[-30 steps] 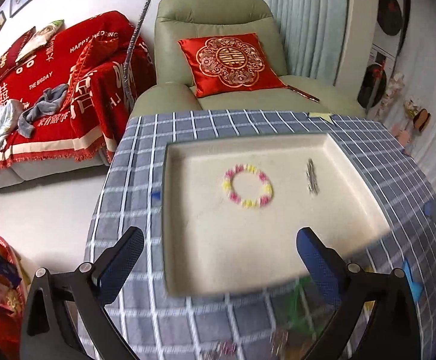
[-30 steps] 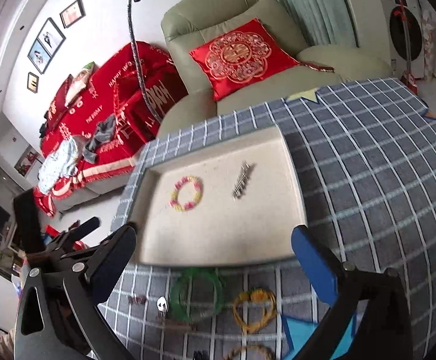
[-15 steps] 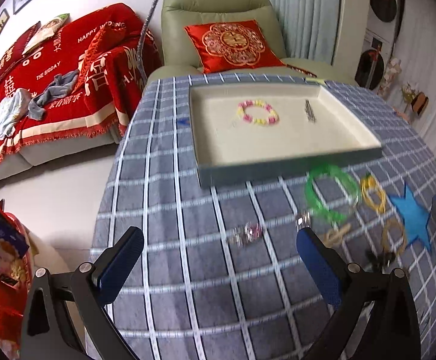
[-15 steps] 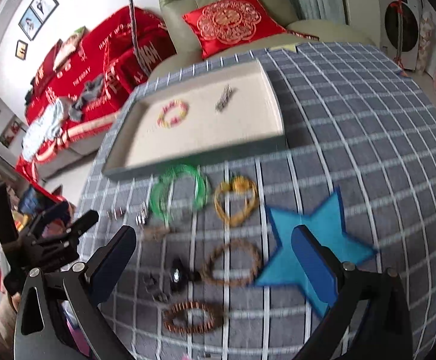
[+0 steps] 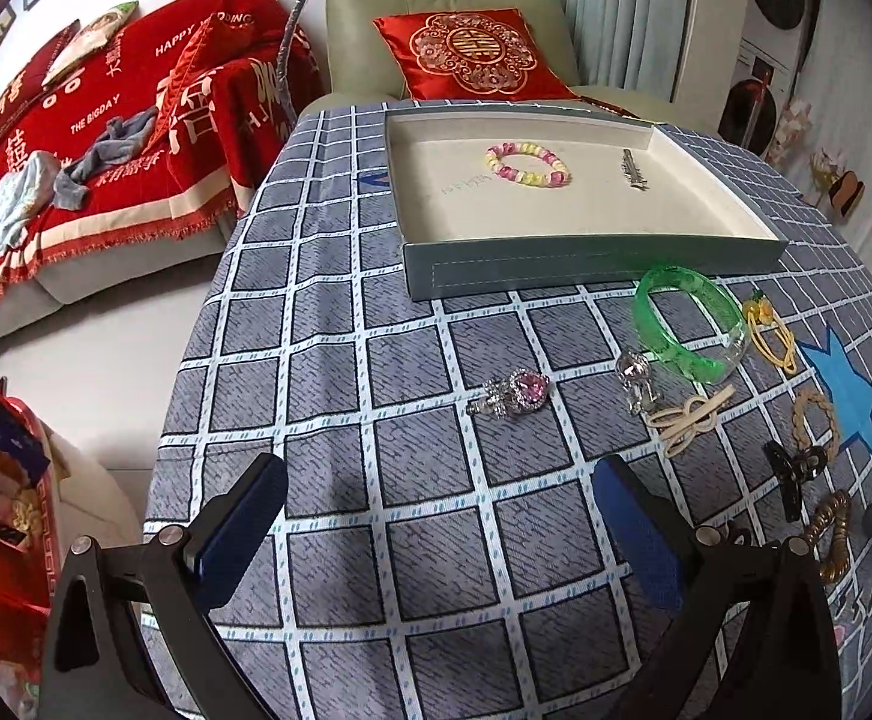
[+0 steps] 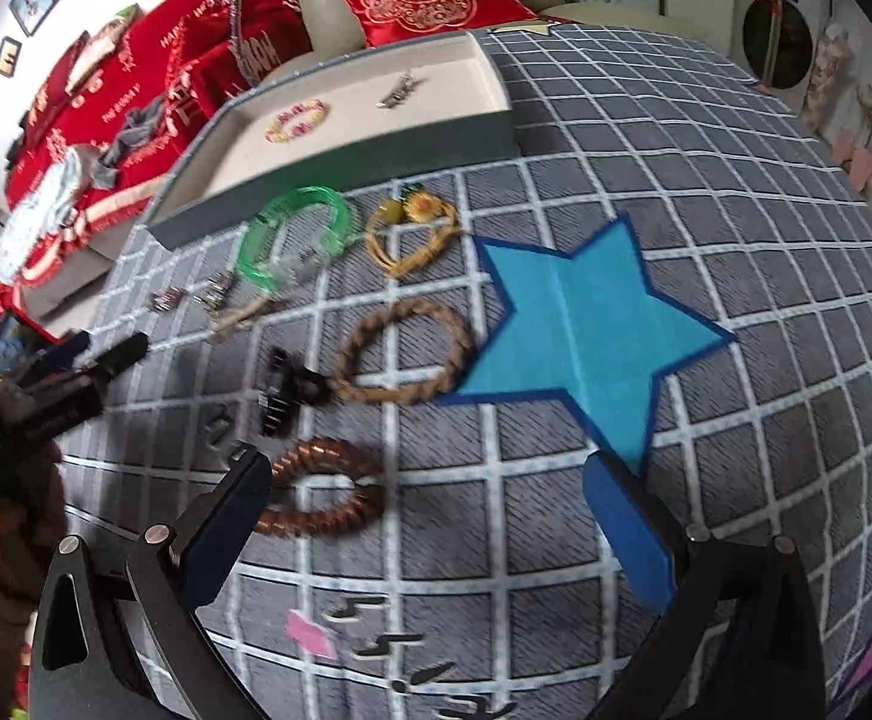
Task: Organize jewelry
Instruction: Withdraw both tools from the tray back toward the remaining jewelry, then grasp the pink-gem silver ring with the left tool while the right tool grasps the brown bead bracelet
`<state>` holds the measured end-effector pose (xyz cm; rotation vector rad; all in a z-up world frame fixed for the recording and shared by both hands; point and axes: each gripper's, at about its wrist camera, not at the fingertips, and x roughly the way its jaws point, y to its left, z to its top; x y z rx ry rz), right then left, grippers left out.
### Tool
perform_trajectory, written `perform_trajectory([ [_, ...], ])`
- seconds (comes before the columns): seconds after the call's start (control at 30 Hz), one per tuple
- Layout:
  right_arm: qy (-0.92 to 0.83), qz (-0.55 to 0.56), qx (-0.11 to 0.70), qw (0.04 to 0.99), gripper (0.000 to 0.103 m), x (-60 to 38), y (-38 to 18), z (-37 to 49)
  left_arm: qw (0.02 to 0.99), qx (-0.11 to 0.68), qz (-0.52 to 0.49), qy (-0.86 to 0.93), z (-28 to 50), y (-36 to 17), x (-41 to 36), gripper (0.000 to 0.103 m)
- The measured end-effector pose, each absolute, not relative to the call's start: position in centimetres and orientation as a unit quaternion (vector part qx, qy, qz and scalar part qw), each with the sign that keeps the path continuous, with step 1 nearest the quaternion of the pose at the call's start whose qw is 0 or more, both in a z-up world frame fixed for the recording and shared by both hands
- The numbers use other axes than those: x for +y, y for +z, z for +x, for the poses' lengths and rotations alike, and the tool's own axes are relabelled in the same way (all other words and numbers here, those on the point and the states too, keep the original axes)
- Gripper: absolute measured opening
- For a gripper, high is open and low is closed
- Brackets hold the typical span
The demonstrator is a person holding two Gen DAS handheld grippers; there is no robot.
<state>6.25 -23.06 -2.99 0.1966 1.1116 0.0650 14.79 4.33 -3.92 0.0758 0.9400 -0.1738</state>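
1. The tray (image 5: 586, 264) sits at the table's far edge, at 12 o'clock from both grippers; it already holds a beaded bracelet (image 5: 527, 164) and a silver clip (image 5: 632, 168).
2. The left gripper (image 5: 436, 534) hangs empty, fingers wide apart; the pink gem brooch (image 5: 514, 393) lies at its 12 o'clock, well clear of the tray.
3. The right gripper (image 6: 429, 531) is likewise spread and empty; a brown coiled bracelet (image 6: 321, 486) lies just beside its left finger, at 9 o'clock.
4. The step in hand appears to be choosing the next piece; green bangle (image 5: 688, 321), yellow tie (image 6: 414, 228) and black claw clip (image 6: 285, 387) wait outside the tray.
5. The next move likely calls for lowering over one piece and closing squarely.
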Motion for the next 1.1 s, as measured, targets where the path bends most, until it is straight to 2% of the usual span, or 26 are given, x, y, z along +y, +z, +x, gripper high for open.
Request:
perform_trajectory([
  [0.27,0.037,0.053,0.526,0.848,0.101,-21.7,-3.3,5.5,0.889,0.444,0.052,-0.101,15.8,-3.9,3.5,0.103],
  [0.33,0.042,0.048,0.527,0.847,0.096,-21.2,-3.5,5.6,0.889,0.442,0.053,-0.107,16.1,-3.8,3.3,0.103],
  [0.37,0.044,0.045,0.528,0.847,0.088,-20.9,-3.5,5.6,0.889,0.441,0.056,-0.11,16.2,-3.8,3.1,0.103],
  [0.4,0.046,0.041,0.53,0.846,0.084,-20.5,-3.7,5.7,0.889,0.441,0.058,-0.111,16.3,-3.8,3.0,0.101],
  [0.47,0.044,0.022,0.527,0.848,0.081,-19.8,-3.7,5.8,0.886,0.445,0.062,-0.114,16.7,-4.0,2.7,0.101],
  [0.57,0.051,0.002,0.524,0.85,0.074,-18.8,-3.7,5.6,0.882,0.451,0.066,-0.12,17.0,-4.4,2.2,0.088],
  [0.63,0.053,-0.017,0.522,0.851,0.066,-18.1,-3.8,5.4,0.88,0.452,0.063,-0.129,17.0,-4.6,2.0,0.079],
  [0.77,0.058,-0.041,0.518,0.853,0.043,-17.1,-3.6,5.0,0.878,0.452,0.058,-0.15,16.7,-4.6,1.5,0.062],
  [0.83,0.061,-0.041,0.518,0.852,0.038,-16.9,-3.6,5.0,0.878,0.449,0.062,-0.154,16.5,-4.5,1.3,0.046],
  [0.97,0.065,-0.04,0.519,0.851,0.023,-16.7,-3.5,4.9,0.879,0.446,0.067,-0.157,16.2,-4.3,1.0,0.029],
  [1.0,0.067,-0.037,0.52,0.851,0.016,-16.6,-3.5,4.9,0.88,0.444,0.066,-0.157,16.1,-4.3,1.0,0.029],
  [1.1,0.068,-0.022,0.524,0.848,0.016,-17.0,-3.4,5.0,0.881,0.443,0.059,-0.155,16.0,-4.4,1.1,0.029],
])
